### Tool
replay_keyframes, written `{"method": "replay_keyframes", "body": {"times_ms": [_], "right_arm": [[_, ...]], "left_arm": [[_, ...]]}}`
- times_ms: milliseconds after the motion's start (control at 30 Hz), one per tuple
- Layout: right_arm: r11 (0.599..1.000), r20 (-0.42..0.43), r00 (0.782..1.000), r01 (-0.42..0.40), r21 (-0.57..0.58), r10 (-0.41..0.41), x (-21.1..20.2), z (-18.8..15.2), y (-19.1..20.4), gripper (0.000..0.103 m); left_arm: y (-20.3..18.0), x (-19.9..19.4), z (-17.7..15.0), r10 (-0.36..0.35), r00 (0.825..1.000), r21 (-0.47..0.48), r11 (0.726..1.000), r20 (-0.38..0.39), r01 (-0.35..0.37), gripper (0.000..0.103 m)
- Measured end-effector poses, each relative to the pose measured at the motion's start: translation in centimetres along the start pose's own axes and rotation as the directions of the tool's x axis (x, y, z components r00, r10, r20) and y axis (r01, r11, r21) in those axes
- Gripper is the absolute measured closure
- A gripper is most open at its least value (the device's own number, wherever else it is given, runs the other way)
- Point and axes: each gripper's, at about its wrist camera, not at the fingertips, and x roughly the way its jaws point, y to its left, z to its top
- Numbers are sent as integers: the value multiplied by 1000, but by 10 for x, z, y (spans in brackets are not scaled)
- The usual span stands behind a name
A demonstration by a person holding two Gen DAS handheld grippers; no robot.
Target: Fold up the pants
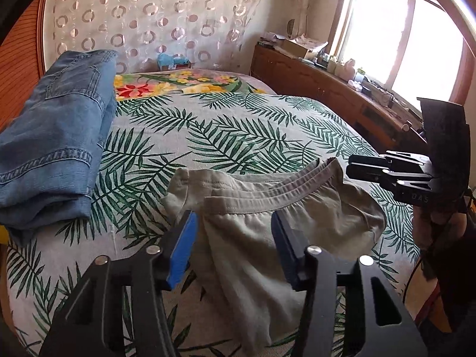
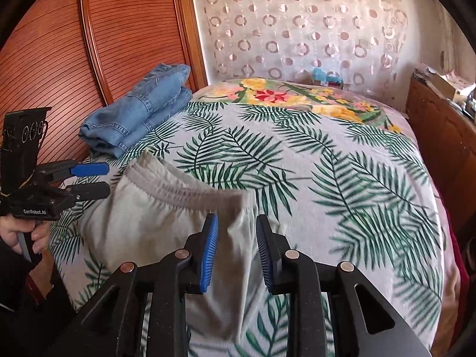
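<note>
the left gripper hangs over grey pants lying on the bed, its blue pads spread apart on either side of the cloth below the waistband, not pressing it. the right gripper comes in from the right edge, close to the waistband's far end. folded jeans sit at the left. a wooden cabinet runs under the window.

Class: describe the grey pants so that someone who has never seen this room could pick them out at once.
Find the bed with the palm-leaf cover. At its near edge, nearest the camera, lie the grey pants, elastic waistband pointing up the bed. Unlike the jeans stacked by the wooden headboard, they are plain grey, thin and crumpled.
</note>
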Motion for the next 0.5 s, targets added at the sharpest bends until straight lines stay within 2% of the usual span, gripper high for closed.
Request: {"method": "replay_keyframes", "body": {"times_ms": [67,267,433,500], "right_arm": [[1000,-17,1000,10,2,-10,14,6,0,74],[1000,-54,999,-2,8,2,40,15,-3,74],[999,-64,998,3,36,-1,54,18,-9,74],[998,-62,998,-1,57,4,58,18,-10,74]], "left_arm": [[1,5,1,-10,1000,2,1000,-10,10,63],[2,18,1,3,999,13,1000,-53,-3,63],[-5,14,1,27,999,47,999,-40,-25,73],[-10,9,3,15,1000,66,998,-21,-13,81]]}}
